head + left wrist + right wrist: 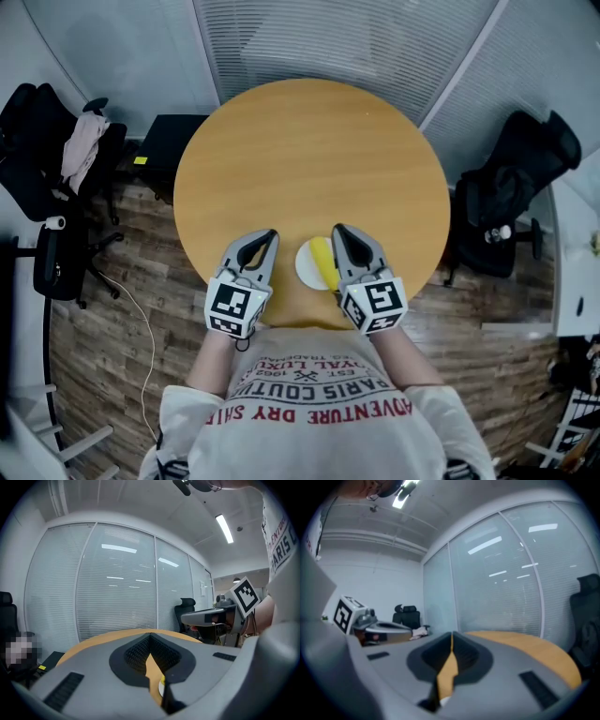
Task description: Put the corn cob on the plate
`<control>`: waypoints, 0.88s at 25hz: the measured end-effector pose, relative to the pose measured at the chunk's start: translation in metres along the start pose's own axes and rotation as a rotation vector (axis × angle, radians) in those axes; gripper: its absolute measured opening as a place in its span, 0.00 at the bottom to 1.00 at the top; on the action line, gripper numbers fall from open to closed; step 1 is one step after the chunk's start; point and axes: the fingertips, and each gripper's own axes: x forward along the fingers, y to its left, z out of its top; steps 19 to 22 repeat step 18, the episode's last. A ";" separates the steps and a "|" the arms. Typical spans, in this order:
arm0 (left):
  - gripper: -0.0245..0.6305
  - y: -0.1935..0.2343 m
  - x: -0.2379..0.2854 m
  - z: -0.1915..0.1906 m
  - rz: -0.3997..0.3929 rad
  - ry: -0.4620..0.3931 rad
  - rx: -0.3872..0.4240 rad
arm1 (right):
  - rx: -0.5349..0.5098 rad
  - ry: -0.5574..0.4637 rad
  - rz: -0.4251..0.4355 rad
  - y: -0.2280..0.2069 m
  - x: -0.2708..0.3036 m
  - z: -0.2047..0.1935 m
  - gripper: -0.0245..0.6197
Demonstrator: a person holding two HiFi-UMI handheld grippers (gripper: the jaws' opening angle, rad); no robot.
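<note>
A yellow corn cob (322, 260) lies on a small white plate (307, 266) near the front edge of the round wooden table (309, 159). My left gripper (271, 234) hovers just left of the plate, jaws shut and empty. My right gripper (337, 228) hovers over the plate's right side, also shut with nothing in it, and hides part of the cob. In the left gripper view the jaws (150, 635) meet at the tips, and a sliver of yellow cob (161, 680) shows below through the gap. In the right gripper view the jaws (451, 633) are pressed together.
Black office chairs stand to the left (42, 178) and right (511, 192) of the table. A black box (169, 141) sits on the floor at the table's far left. Glass walls with blinds (356, 37) close off the back. The floor is wood plank.
</note>
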 end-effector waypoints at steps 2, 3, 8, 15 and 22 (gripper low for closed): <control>0.09 0.001 0.001 0.001 0.002 -0.006 -0.004 | 0.000 -0.001 -0.003 0.000 0.001 0.001 0.09; 0.09 0.002 0.000 0.001 0.004 -0.008 -0.008 | 0.001 -0.001 -0.004 0.000 0.001 0.001 0.09; 0.09 0.007 0.001 0.004 0.012 -0.017 -0.023 | -0.004 -0.008 -0.005 0.000 0.002 0.003 0.09; 0.09 0.008 0.000 0.004 0.013 -0.022 -0.031 | -0.001 0.004 0.024 0.006 0.004 0.001 0.09; 0.09 0.007 0.002 0.003 0.009 -0.023 -0.033 | 0.001 0.009 0.040 0.008 0.003 -0.002 0.09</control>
